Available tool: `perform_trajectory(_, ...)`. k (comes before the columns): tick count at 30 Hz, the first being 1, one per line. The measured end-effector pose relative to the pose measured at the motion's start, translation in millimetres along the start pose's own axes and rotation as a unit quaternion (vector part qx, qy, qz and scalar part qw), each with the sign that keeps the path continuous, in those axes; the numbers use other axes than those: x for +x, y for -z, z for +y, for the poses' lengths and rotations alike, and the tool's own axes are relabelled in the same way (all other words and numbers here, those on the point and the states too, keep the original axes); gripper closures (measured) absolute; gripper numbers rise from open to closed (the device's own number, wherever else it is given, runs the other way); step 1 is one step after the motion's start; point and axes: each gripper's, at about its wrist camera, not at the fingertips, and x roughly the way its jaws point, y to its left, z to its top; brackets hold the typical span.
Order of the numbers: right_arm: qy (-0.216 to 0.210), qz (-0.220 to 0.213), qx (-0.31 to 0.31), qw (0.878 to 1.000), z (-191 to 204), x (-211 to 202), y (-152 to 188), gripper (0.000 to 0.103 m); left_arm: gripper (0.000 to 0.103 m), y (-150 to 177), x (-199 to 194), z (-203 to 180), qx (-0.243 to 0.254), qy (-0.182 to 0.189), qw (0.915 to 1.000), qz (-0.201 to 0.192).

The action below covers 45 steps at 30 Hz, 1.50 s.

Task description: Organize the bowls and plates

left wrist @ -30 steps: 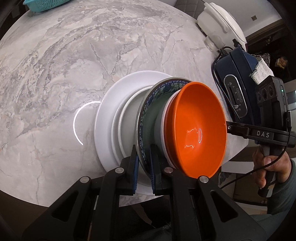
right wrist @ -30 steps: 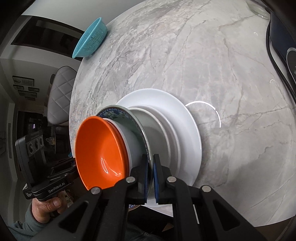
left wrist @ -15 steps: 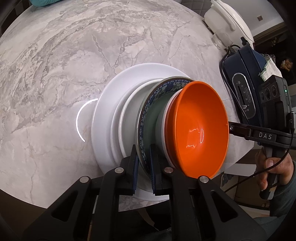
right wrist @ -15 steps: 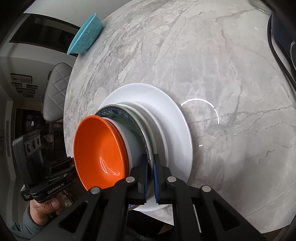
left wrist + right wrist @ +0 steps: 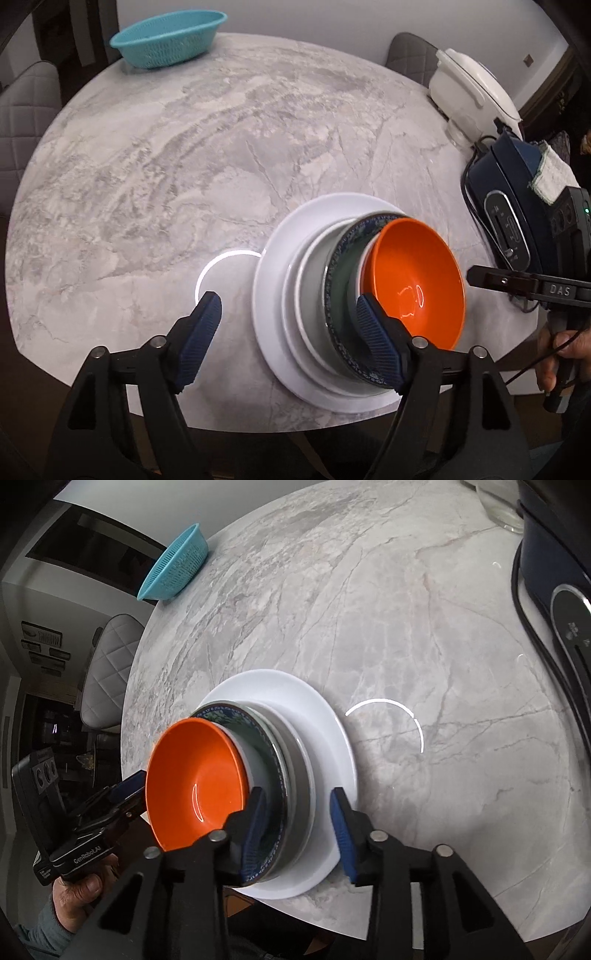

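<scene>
Landmark = big white plate (image 5: 275,321), sitting near the front edge of the round marble table (image 5: 184,166). Stacked on it, bottom to top: smaller white plate (image 5: 306,306), blue-patterned bowl (image 5: 338,295), white bowl (image 5: 255,764) w/ only a sliver showing, orange bowl (image 5: 413,291) on top. Stack sits on the plate's near half, so the plate's far rim is bare.

Left gripper (image 5: 291,336): jaws apart & opening. One blue pad (image 5: 201,332) is over bare marble just beside the plate's rim, the other in front of the blue-patterned bowl's side; plate edge and part of the stack lie between them, pads not pressing anything.

Right gripper (image 5: 299,830): jaws apart & opening too. One pad (image 5: 341,830) over the plate's rim, the other against or just off the blue-patterned bowl's wall, can't tell which; bowl & plate edges lie between them, nothing clamped.

Rest, rel. to the plate: teal basket (image 5: 170,37) well apart at the table's far edge; navy appliance (image 5: 517,206) w/ black cord near, on the right-gripper side; white lidded cooker (image 5: 472,92) beyond that; grey quilted chairs (image 5: 110,664) round the table. Person's hand (image 5: 79,890) wraps the left gripper's handle
</scene>
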Motion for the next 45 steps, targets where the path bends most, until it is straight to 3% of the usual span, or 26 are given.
perform_trajectory(5,0.026,-0.057,-0.022,0.998,4,-36,12,0.017,0.029,3,-55,9,-0.055,-0.044,0.9931,-0.093)
perform_trajectory(8,0.037,-0.092,-0.048,0.994,15,-57,19,0.015,0.029,6,-94,0,-0.072,-0.086,0.9816,-0.154)
perform_trajectory(10,0.047,-0.114,-0.066,0.990,24,-69,23,0.011,0.028,10,-113,-6,-0.086,-0.095,0.9774,-0.168)
perform_trajectory(13,0.060,-0.142,-0.094,0.984,39,-84,27,0.007,0.028,16,-131,-20,-0.092,-0.081,0.9798,-0.158)
perform_trajectory(15,0.059,-0.159,-0.102,0.980,46,-94,32,0.002,0.028,23,-145,-34,-0.084,-0.095,0.9781,-0.165)
perform_trajectory(19,0.079,-0.170,-0.120,0.975,57,-105,41,0.002,0.028,41,-179,-64,-0.089,-0.137,0.9680,-0.190)
perform_trajectory(24,0.096,-0.170,-0.133,0.972,67,-117,51,0.002,0.028,52,-194,-80,-0.135,-0.175,0.9623,-0.158)
perform_trajectory(30,0.116,-0.192,-0.148,0.963,86,-136,59,0.002,0.028,48,-181,-87,-0.108,-0.190,0.9705,-0.102)
perform_trajectory(34,0.122,-0.187,-0.149,0.963,95,-141,62,0.002,0.028,47,-166,-90,-0.103,-0.177,0.9761,-0.074)
perform_trajectory(45,0.130,-0.185,-0.160,0.961,112,-146,72,0.002,0.028,46,-163,-102,-0.089,-0.155,0.9819,-0.063)
